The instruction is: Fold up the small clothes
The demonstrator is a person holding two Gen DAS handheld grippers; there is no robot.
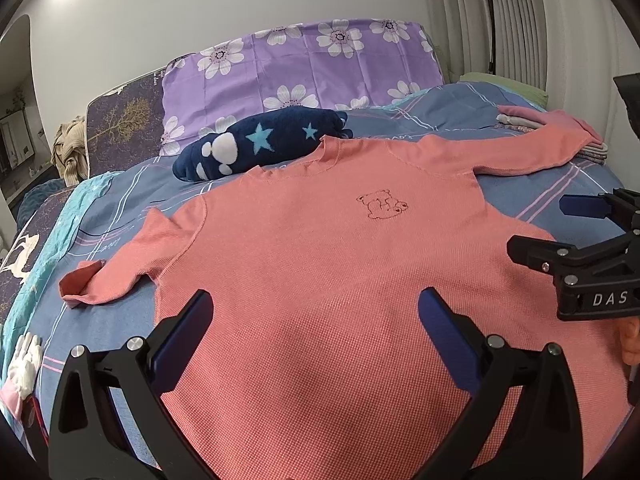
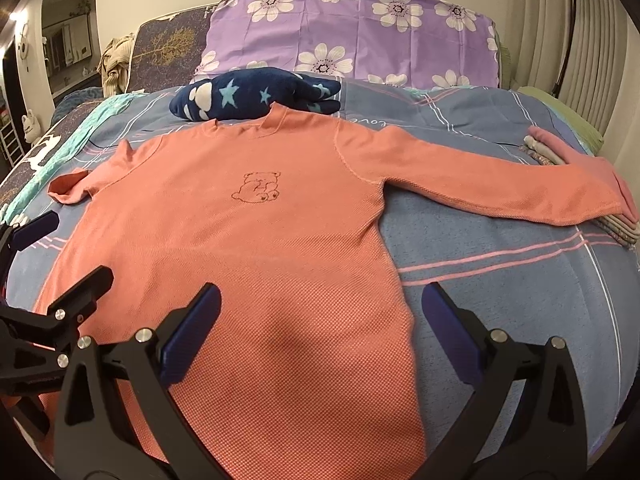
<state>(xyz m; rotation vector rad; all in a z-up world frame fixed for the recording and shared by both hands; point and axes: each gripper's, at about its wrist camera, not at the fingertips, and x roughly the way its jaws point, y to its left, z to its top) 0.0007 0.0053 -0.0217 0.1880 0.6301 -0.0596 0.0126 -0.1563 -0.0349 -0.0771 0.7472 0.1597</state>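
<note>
A small pink long-sleeved shirt (image 1: 320,264) with a bear outline on the chest lies flat, front up, on the bed; it also shows in the right wrist view (image 2: 248,232). Its left sleeve (image 1: 112,272) is bent with the cuff turned up. Its right sleeve (image 2: 480,184) stretches out onto a stack of folded clothes (image 2: 616,228). My left gripper (image 1: 316,316) is open and empty above the shirt's lower body. My right gripper (image 2: 320,312) is open and empty over the shirt's lower right edge; it also shows in the left wrist view (image 1: 540,232).
A blue checked bedsheet (image 2: 500,280) covers the bed. A navy star-patterned plush (image 2: 256,94) lies just behind the collar. A purple flowered pillow (image 2: 360,32) stands at the head. White gloves (image 1: 26,360) lie at the left edge. A floor lamp (image 2: 568,20) stands right.
</note>
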